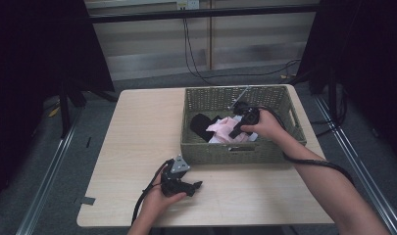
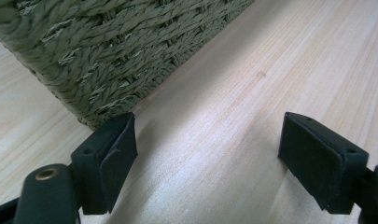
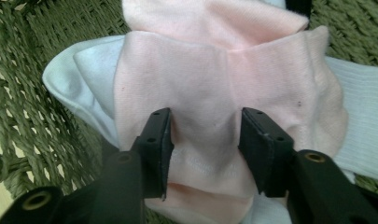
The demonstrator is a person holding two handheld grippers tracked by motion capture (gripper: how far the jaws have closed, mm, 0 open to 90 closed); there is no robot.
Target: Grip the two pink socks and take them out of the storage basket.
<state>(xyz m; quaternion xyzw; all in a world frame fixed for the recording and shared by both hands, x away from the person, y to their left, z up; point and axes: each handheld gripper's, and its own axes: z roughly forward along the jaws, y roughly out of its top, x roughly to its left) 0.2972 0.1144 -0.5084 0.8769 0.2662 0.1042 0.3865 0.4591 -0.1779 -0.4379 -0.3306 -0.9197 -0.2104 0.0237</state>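
Note:
A green woven basket [image 1: 235, 152] stands on the right half of the wooden table [image 1: 137, 137]. Inside it lie a pink sock [image 1: 224, 126], a black piece of cloth [image 1: 201, 125] and white cloth [image 1: 216, 139]. My right gripper [image 1: 236, 131] points down into the basket over the pink sock. In the right gripper view its jaws [image 3: 205, 140] stand apart on either side of a fold of the pink sock [image 3: 210, 79], which lies on a white sock [image 3: 359, 116]. My left gripper [image 1: 197, 185] rests low at the table's front, open and with nothing in it [image 2: 207, 154], pointed at the basket's corner [image 2: 107, 46].
Bare wood [image 2: 270, 70] lies ahead of the left gripper. The basket's walls [image 3: 37, 70] rise around the socks. A cable [image 1: 313, 161] loops along the right forearm. Dark stands and floor rails flank the table.

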